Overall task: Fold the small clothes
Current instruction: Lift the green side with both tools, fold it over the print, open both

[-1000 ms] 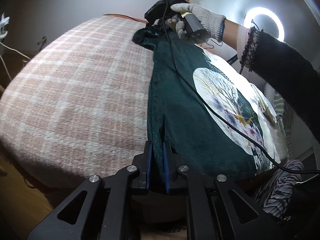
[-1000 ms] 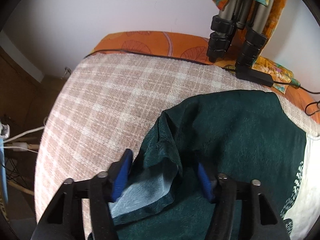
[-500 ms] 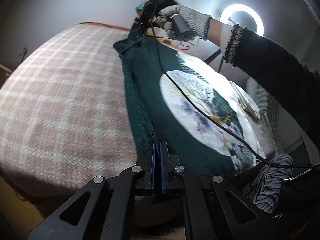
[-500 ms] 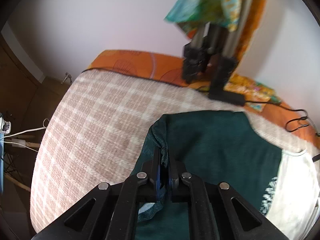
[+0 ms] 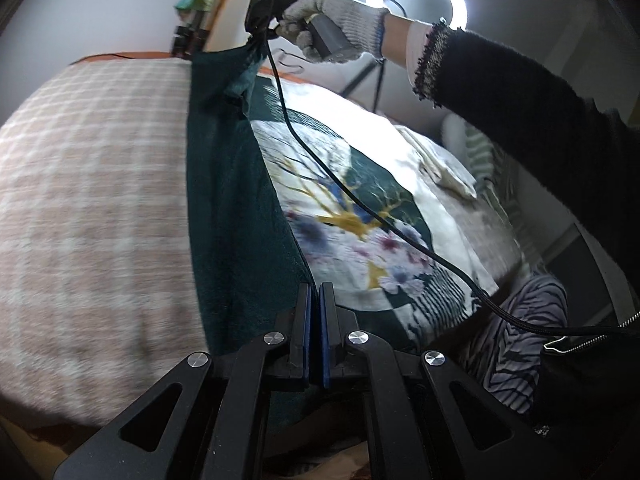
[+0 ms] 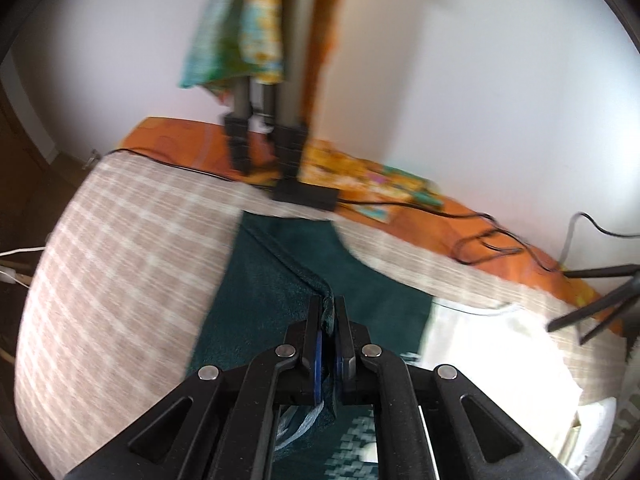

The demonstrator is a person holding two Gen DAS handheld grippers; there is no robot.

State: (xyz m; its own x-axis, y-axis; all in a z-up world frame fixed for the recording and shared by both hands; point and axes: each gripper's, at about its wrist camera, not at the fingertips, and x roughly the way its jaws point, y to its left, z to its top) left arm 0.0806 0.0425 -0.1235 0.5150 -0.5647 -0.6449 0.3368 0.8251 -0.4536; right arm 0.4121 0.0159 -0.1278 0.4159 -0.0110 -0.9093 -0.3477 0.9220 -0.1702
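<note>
Overhead, a hand in a grey knitted work glove point(image 5: 340, 20) grips the handle of the right gripper point(image 6: 329, 312), the black fuzzy sleeve point(image 5: 520, 92) stretched out across the bed from the right. Its fingers point(image 6: 314, 320) are pressed together on a folded edge of the dark green top with a pale floral print point(image 5: 240, 216), lifting that far corner clear of the pink-and-cream checked blanket point(image 5: 92, 200). Close by, the left gripper point(image 5: 314, 300) sits low at the near edge, its blue-lined fingers point(image 5: 302, 320) pinched tight on the near hem of the same garment.

Between the two grips the green fabric runs as a long band, its long axis going from the near hem away toward the wall, while the printed panel lies flat on the blanket to the right. A black cable point(image 5: 360, 208) trails from the raised gripper across the print. Behind stands a lit ring lamp point(image 5: 416, 4), and black tripod legs point(image 6: 260, 136) rest on orange patterned cloth point(image 6: 360, 176). No writing can be read; the right wrist view is blurred.
</note>
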